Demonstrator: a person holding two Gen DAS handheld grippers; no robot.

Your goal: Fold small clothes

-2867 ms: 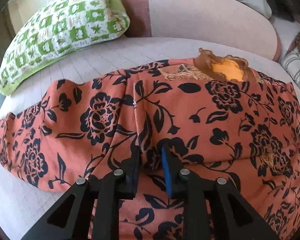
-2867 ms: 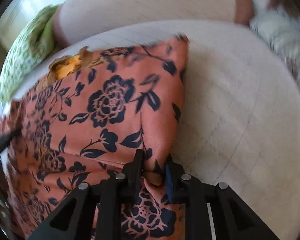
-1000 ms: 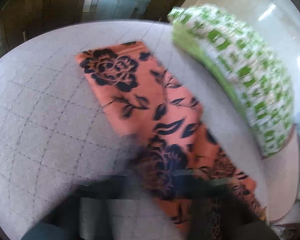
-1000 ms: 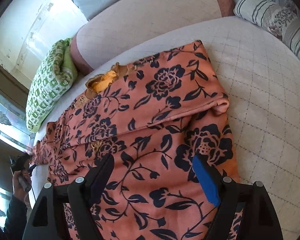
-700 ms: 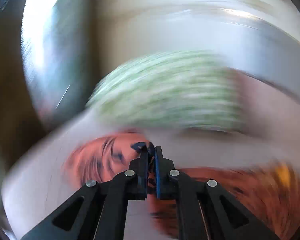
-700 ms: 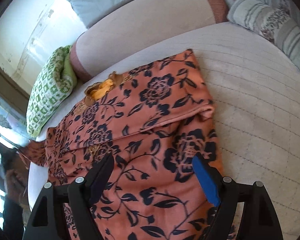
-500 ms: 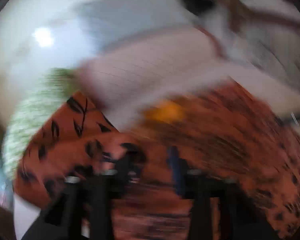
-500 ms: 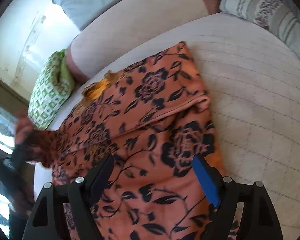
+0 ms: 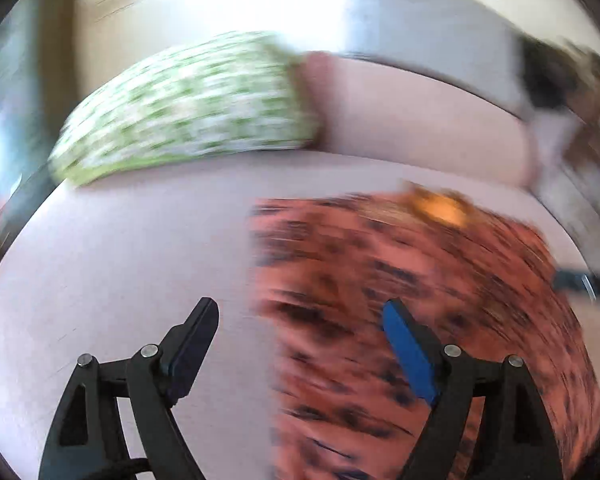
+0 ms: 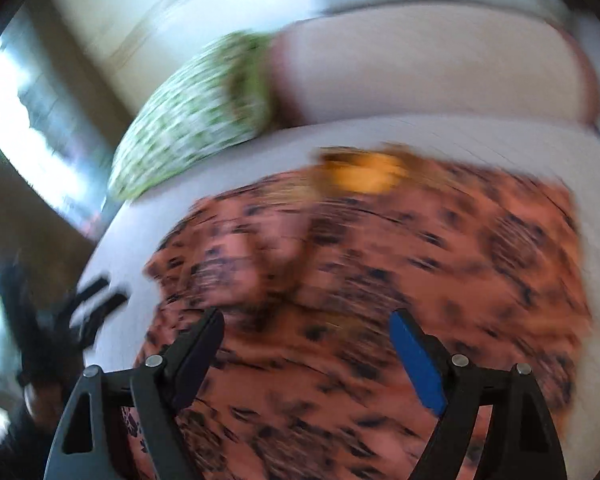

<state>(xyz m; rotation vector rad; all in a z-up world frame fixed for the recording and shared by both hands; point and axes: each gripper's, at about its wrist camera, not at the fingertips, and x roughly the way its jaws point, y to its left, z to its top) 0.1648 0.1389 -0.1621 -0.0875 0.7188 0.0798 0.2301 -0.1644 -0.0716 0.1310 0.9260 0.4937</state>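
An orange garment with a black flower print (image 9: pixel 400 280) lies on the pale quilted bed, with a yellow-orange neck opening (image 9: pixel 440 208) at its far edge. Both views are blurred by motion. My left gripper (image 9: pixel 300 320) is open and empty, above the garment's left edge. My right gripper (image 10: pixel 306 332) is open and empty, over the middle of the garment (image 10: pixel 380 272). The left gripper shows in the right wrist view (image 10: pixel 96 304) at the garment's left side.
A green and white patterned pillow (image 9: pixel 188 108) lies at the back left, also in the right wrist view (image 10: pixel 192 116). A pale pink bolster (image 9: pixel 412 120) runs along the back. The bare quilted bed (image 9: pixel 120 260) lies left of the garment.
My left gripper was shut on the left sleeve, carried it over onto the garment, then opened and let go. My right gripper stayed open and swung left over the garment.
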